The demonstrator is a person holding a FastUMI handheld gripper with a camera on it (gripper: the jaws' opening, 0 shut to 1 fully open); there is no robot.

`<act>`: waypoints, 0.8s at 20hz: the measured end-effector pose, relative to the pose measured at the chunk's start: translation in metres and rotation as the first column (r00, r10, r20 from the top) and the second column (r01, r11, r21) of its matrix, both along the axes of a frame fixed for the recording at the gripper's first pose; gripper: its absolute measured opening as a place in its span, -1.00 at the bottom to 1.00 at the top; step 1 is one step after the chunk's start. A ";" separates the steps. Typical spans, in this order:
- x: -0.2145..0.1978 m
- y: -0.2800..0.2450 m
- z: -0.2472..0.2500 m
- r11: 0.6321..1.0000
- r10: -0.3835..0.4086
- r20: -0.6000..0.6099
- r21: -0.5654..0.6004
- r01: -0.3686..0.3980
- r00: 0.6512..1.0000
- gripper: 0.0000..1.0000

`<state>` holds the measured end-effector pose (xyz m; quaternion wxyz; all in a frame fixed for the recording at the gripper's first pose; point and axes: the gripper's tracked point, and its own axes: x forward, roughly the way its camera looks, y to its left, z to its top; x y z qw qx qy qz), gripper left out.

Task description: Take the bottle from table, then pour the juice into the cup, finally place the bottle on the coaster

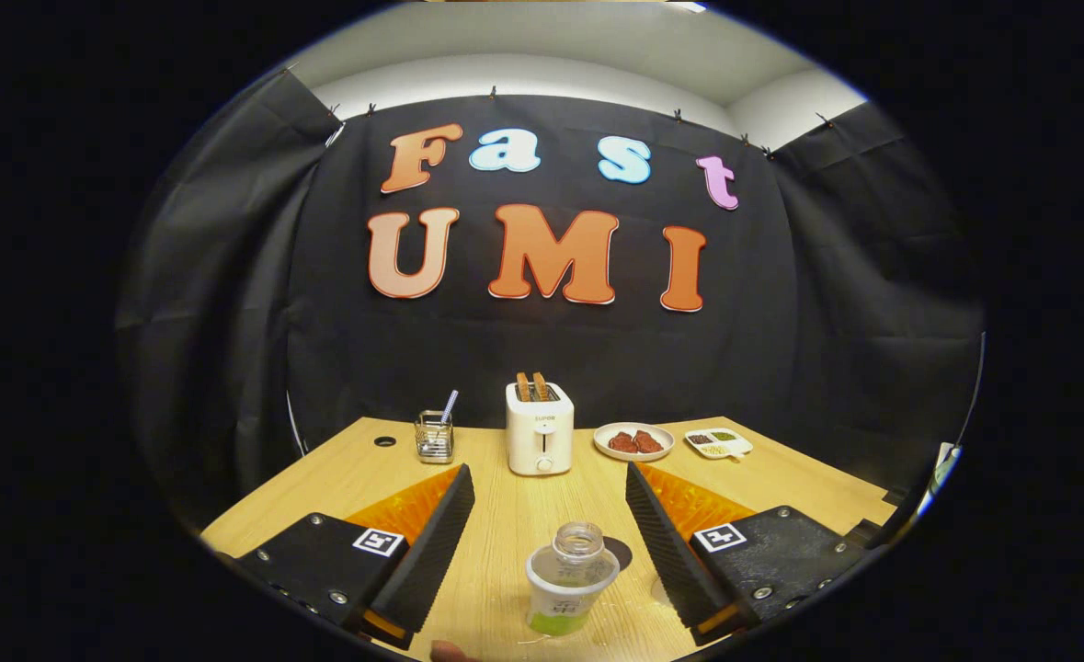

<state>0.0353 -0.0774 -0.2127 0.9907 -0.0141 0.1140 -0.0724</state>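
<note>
1. A clear plastic bottle point(571, 579) stands upright and uncapped on the wooden surface point(514, 552), between the two fingers of the tool point(551, 487) and touching neither; a little green juice sits at its bottom, and a pale label wraps its middle, the print too small to read.
2. The tool is spread wide, its ribbed fingers angled outward on either side of the bottle, with nothing pinched; each finger mount carries a square black-and-white marker.
3. A dark round coaster point(619, 553) lies flat just behind the bottle, partly hidden by it, near the right finger.
4. Something faint and clear, possibly the cup, shows close against the right finger; it cannot be made out for certain.
5. Beyond the fingers, a white toaster point(539, 428) stands with two browned slices up in its slots; small grey lettering on its front is too blurred to read.
6. Left of the toaster, a wire holder point(434, 436) contains a striped straw.
7. Right of it, a round plate point(633, 441) holds two reddish-brown pieces of food, and a small divided dish point(718, 444) beside it holds dark and greenish fillings.
</note>
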 end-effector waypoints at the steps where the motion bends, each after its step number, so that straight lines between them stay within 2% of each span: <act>1: 0.001 0.000 -0.009 1.000 0.004 -0.009 0.005 -0.004 1.000 0.97; 7: -0.002 -0.005 -0.061 0.999 -0.014 -0.067 0.029 0.016 0.998 0.98; 16: -0.004 -0.017 -0.107 0.997 -0.033 -0.103 0.061 0.040 0.994 0.98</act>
